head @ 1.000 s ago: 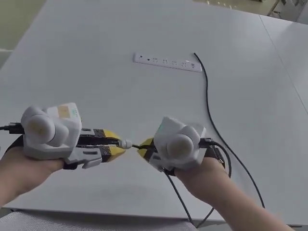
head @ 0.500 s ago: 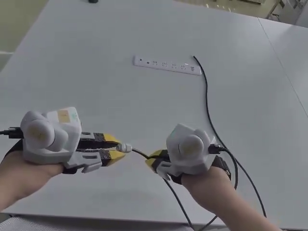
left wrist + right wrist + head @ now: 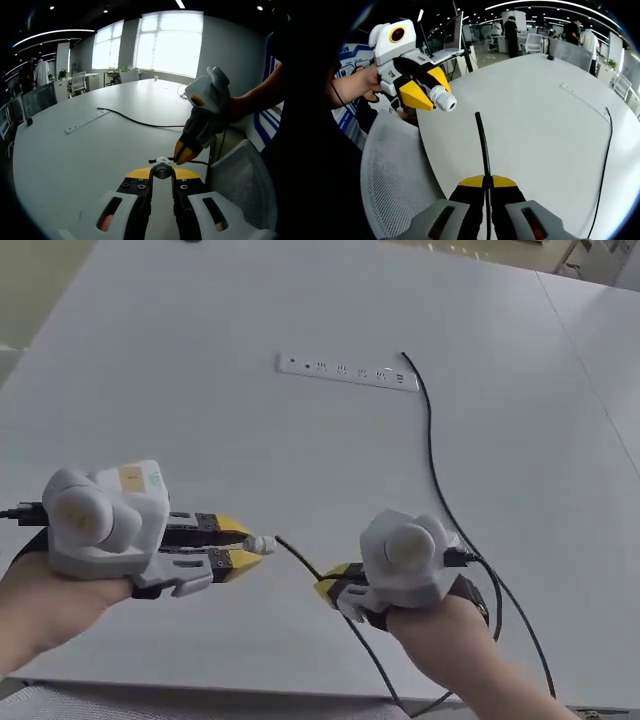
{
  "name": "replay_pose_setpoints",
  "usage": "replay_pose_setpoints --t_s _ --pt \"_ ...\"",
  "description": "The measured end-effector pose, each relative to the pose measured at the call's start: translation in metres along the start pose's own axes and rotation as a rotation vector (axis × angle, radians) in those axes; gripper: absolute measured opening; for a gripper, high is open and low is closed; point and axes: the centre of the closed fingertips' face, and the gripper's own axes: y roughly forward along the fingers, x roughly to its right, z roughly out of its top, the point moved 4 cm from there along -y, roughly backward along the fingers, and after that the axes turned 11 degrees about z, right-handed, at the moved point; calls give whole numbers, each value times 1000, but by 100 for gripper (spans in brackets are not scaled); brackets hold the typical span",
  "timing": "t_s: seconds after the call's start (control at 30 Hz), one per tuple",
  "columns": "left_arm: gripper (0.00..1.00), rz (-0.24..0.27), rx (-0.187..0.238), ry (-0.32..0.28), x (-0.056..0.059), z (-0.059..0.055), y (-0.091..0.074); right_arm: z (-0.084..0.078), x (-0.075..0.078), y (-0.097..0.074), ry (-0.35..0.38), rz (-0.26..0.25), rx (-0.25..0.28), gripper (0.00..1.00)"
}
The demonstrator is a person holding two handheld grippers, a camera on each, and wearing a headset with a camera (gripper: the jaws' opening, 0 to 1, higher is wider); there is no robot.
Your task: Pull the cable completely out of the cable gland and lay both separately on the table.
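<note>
Jaws of our left gripper (image 3: 243,545) pinch the gland (image 3: 262,544); those of our right gripper (image 3: 328,586) pinch the cable (image 3: 482,142), its end clear of the gland, apparently off the surface (image 3: 300,440).

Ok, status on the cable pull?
Left claw shut on gland. Right claw shut on cable. Cable end out of gland, neither laid down. Power strip well clear.

Big white table (image 3: 300,300), white power strip (image 3: 347,372) upper centre. Left gripper view: bright windows (image 3: 170,45) top centre, grey wall (image 3: 235,50) rt, office chairs (image 3: 77,82) upper left, ceiling strip light (image 3: 55,34). Right gripper view: grey mesh chair (image 3: 390,170) lower left.
</note>
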Motion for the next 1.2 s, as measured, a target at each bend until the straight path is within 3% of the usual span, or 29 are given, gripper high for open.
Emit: replay_pose_setpoints --t_s 0.57,0.87,1.2 --pt "15 -19 -2 -11 2 -2 4 2 9 -7 14 -28 1 0" --pt "15 -23 -4 -23 3 -10 6 24 20 -14 10 -53 26 0" --pt "15 -25 8 -36 3 -19 5 59 40 -17 -63 -111 38 0"
